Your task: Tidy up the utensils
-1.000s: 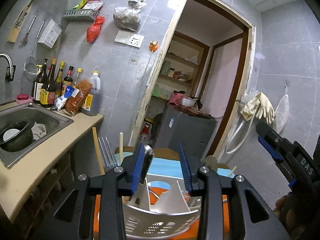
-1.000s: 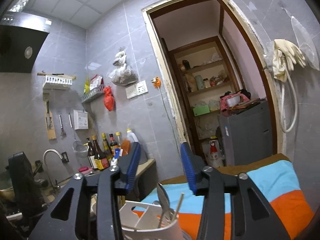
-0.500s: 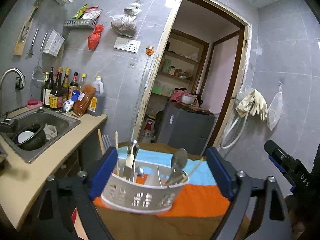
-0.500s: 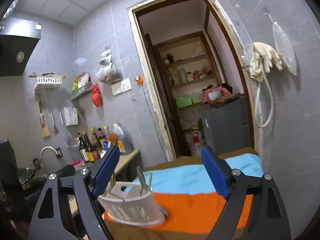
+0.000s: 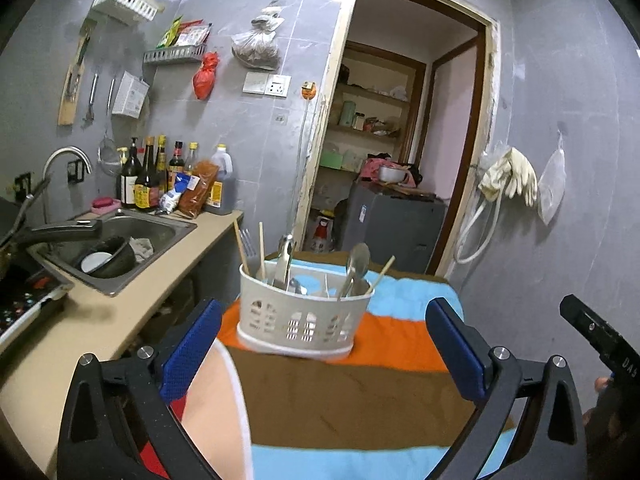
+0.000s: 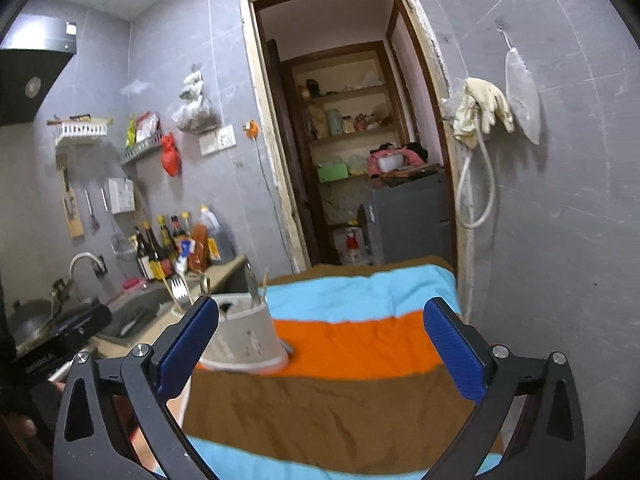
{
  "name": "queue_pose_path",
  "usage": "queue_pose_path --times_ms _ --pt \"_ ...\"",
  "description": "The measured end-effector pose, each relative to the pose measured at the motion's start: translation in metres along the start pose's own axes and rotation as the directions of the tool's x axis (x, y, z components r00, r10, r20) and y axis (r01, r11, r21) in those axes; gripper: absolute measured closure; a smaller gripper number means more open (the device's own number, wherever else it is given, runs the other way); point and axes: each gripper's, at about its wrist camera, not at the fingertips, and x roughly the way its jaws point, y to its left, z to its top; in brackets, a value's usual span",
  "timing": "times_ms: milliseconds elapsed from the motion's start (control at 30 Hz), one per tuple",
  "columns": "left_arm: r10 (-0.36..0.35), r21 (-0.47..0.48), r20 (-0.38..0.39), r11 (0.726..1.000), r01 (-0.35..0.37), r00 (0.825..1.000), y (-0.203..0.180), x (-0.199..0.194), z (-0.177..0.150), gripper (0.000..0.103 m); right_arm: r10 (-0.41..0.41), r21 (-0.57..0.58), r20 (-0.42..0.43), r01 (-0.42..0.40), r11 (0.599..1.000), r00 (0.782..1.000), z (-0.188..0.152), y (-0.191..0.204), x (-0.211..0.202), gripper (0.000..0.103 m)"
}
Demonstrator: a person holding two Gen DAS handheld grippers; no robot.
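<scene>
Item: white slotted utensil caddy (image 5: pixel 298 316), standing upright on the orange band of the striped cloth (image 5: pixel 360 392) over the surface.
Contents: spoons (image 5: pixel 356 268), chopsticks (image 5: pixel 261 250) and a fork, handles or heads up; sorted by compartment, cannot tell.
Left claw (image 5: pixel 326 350): jaws have just been opening, now spread wide; nothing between the pads, caddy well ahead of them.
Right claw (image 6: pixel 320 350): jaws likewise just opened to full spread, empty; caddy sits by its left finger, not touching.
Change: a second ago both claws were close over the caddy; now both are drawn back from it.
Reading: utensils appear deposited; task looks near complete or complete.
Neighbours: sink (image 5: pixel 120 248) and bottles on the counter to the left.
</scene>
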Motion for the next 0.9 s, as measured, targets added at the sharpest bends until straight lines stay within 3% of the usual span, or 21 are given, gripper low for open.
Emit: queue_pose_path --times_ms 233,433,900 --pt "0.019 0.024 -0.015 1.000 -0.019 1.000 -0.005 -0.021 -0.024 0.003 -0.036 -0.043 -0.052 0.034 0.999 0.998 -0.020 0.001 -0.028 0.000" --pt "0.009 0.040 -0.006 0.999 -0.008 1.000 -0.007 -0.037 -0.033 0.003 -0.058 -0.048 -0.045 0.056 0.997 0.997 -0.025 0.004 -0.049 0.000" --pt "0.019 0.036 -0.004 0.999 -0.019 1.000 -0.008 -0.037 -0.031 0.003 -0.075 -0.030 -0.092 0.073 0.997 0.993 -0.031 -0.005 -0.041 0.000"
